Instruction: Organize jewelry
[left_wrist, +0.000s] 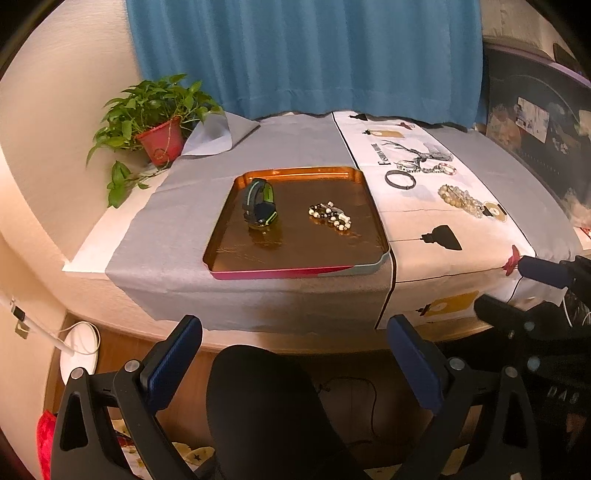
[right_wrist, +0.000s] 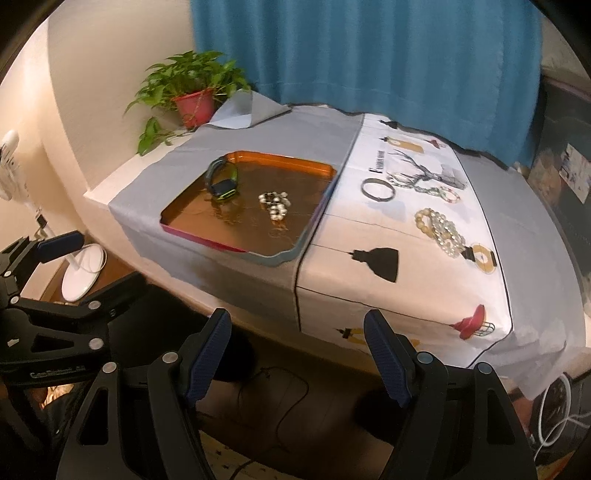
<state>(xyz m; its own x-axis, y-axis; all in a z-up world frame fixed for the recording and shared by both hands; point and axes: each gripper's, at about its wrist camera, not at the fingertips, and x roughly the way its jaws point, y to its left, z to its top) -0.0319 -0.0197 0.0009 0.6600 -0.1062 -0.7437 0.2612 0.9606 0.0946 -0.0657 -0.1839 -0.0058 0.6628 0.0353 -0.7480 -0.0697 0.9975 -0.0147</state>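
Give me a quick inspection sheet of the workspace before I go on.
Surface: table under grey cloth and printed white cloth.
Job's things: orange tray holds watch and beaded bracelet; dark bangle, colourful bracelets, pale bead bracelets on the white cloth.
Clutter: nothing seen.
Grippers: left gripper and right gripper open, empty.
Cables: black cable on floor.
Surroundings: potted plant, blue curtain.

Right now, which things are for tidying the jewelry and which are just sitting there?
For the job:
orange tray
watch
pearl bracelet
dark bangle
pale bead bracelets
colorful bead strands

Just sitting there:
potted plant
blue curtain
white fan base
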